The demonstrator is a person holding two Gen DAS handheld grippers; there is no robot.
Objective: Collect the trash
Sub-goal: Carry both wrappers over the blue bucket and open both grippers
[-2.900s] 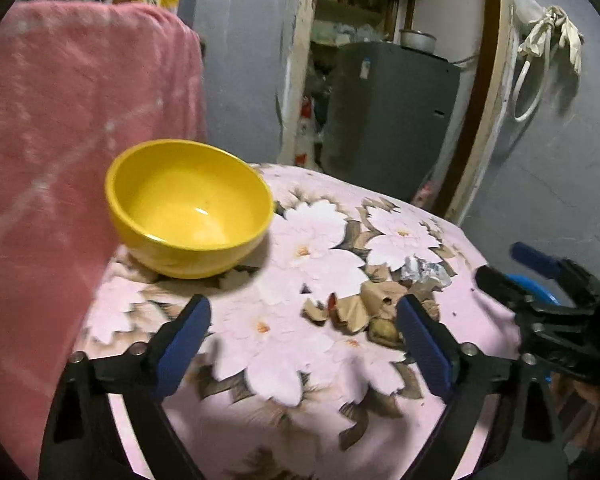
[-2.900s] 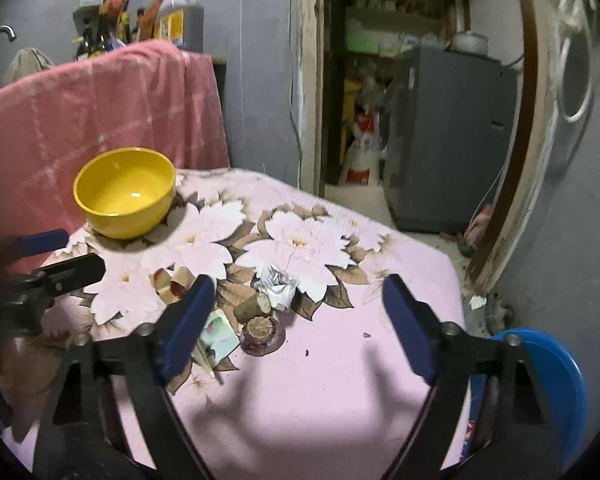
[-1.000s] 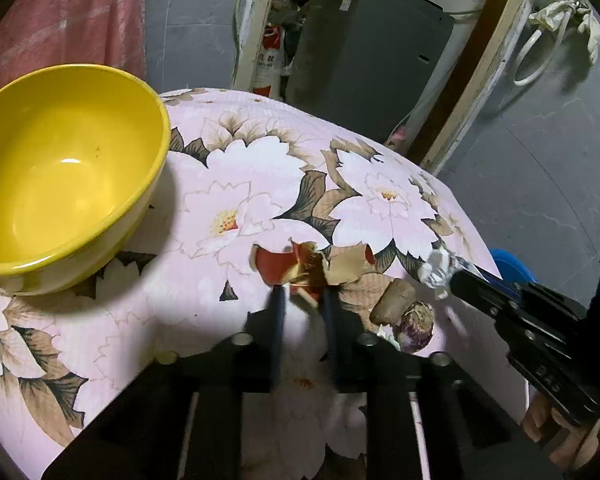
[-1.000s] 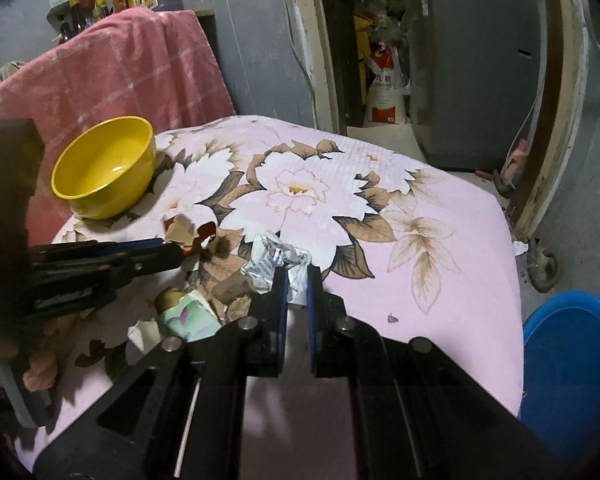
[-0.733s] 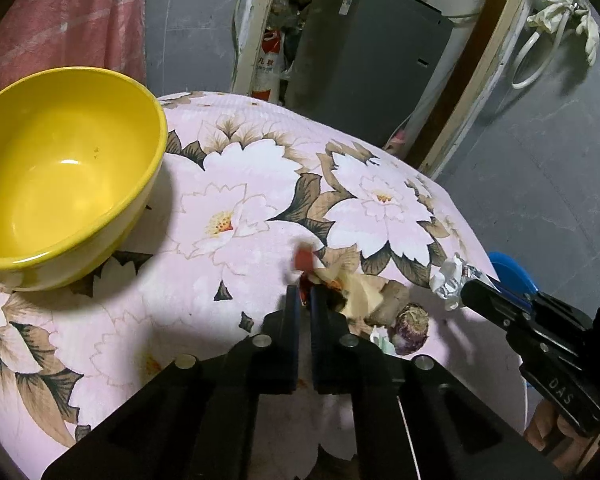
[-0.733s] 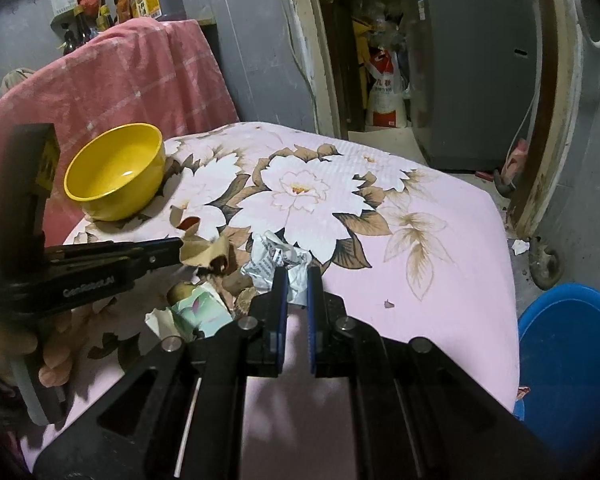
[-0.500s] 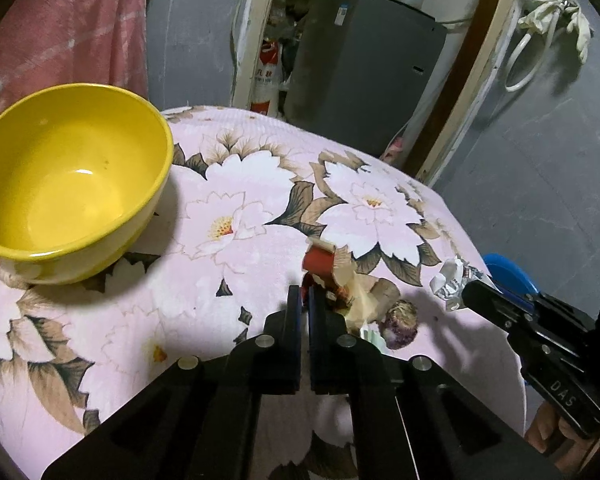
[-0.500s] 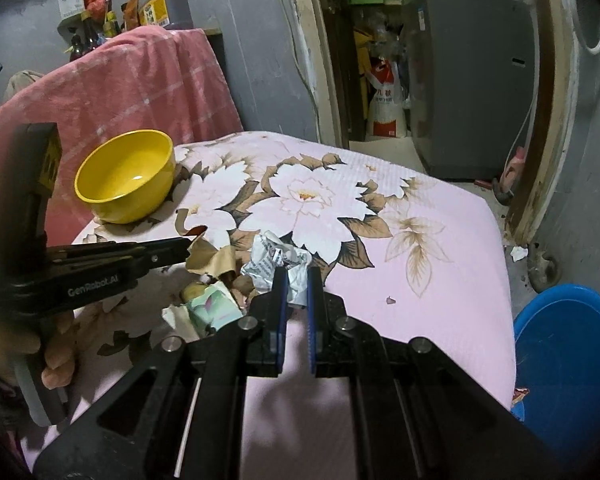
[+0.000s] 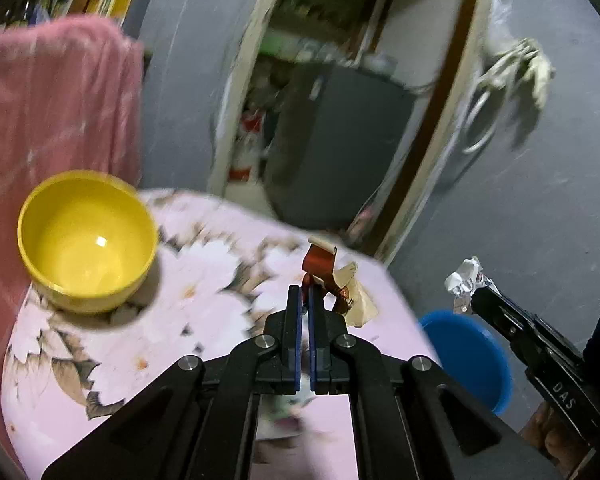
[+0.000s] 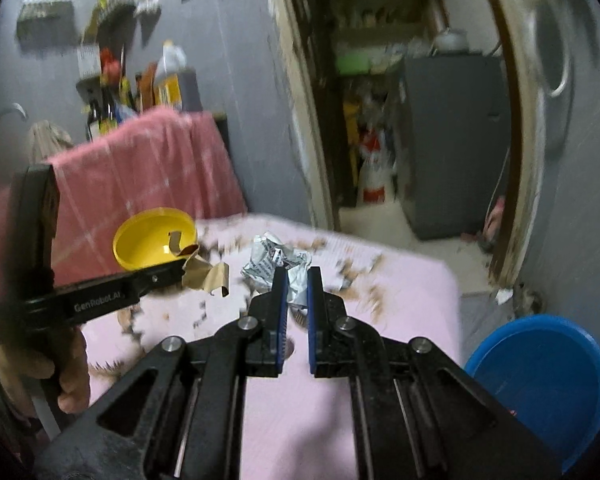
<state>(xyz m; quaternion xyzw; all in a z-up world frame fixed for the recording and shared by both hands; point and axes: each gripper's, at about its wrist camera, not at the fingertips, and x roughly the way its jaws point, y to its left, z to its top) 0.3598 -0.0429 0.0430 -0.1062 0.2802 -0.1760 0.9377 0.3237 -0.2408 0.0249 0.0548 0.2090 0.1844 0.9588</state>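
Note:
My left gripper (image 9: pixel 305 294) is shut on a red and tan scrap of wrapper (image 9: pixel 319 264) and holds it up above the flowered pink table (image 9: pixel 180 332). From the right wrist view the same scrap (image 10: pixel 204 270) hangs from the left gripper's tip. My right gripper (image 10: pixel 298 276) is shut on a crumpled silver foil wrapper (image 10: pixel 274 260), also lifted off the table (image 10: pixel 400 300); it shows at the right in the left wrist view (image 9: pixel 466 278).
A yellow bowl (image 9: pixel 86 242) stands at the table's left, in front of a pink towel (image 9: pixel 56 112). A blue bin (image 10: pixel 540 384) sits on the floor right of the table. More scraps (image 9: pixel 284 412) lie blurred under the left gripper. A doorway and grey cabinet (image 9: pixel 336 148) are behind.
Both grippers shut on their trash and have lifted it well above the table. The views tilted up and back, and the blue bin came more into sight.

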